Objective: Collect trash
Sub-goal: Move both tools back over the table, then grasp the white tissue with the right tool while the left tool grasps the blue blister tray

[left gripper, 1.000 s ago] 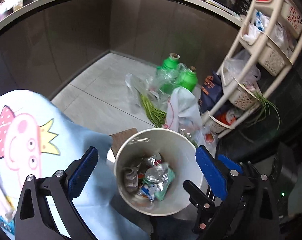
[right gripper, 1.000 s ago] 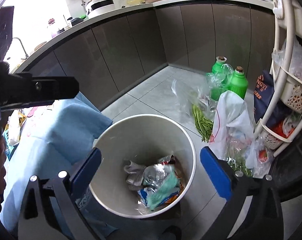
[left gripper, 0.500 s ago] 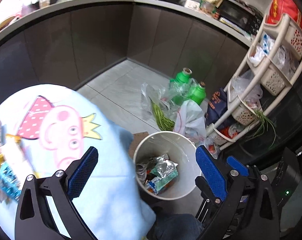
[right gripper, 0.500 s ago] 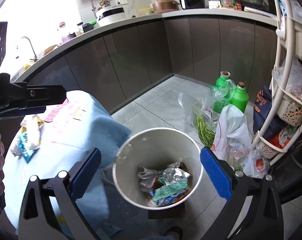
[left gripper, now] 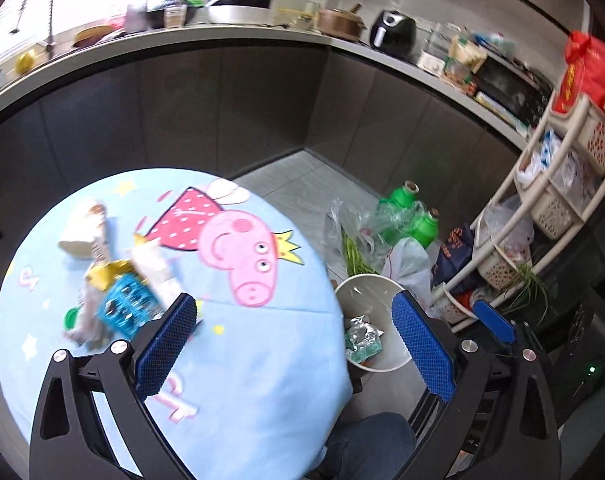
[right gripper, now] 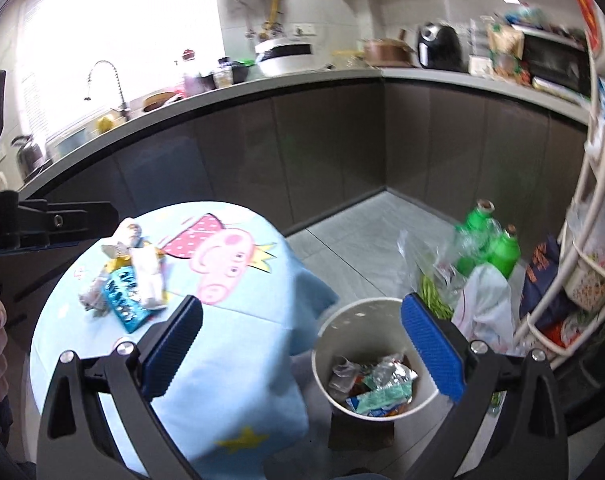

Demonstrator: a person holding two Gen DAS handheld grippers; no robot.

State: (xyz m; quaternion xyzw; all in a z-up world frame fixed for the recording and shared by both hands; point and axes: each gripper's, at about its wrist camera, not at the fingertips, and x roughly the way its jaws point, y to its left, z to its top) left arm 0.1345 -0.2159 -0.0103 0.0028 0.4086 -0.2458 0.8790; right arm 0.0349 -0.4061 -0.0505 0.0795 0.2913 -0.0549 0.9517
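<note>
- Left claw [left gripper: 294, 346] is gaping wide, holding nothing, hovering over the bench's [left gripper: 262, 360] near edge.
- Right claw [right gripper: 302, 344] is likewise spreading wide, empty.
- Trash pile [left gripper: 118, 280] is lying toward the bench's left edge, left of both claws; the blue wrapper's [right gripper: 124, 296] long axis is running diagonally.
- Bin [right gripper: 354, 312] is standing on the floor beside the bench's right edge.

Black frames, blue ribbed fingers [left gripper: 166, 346]
</note>
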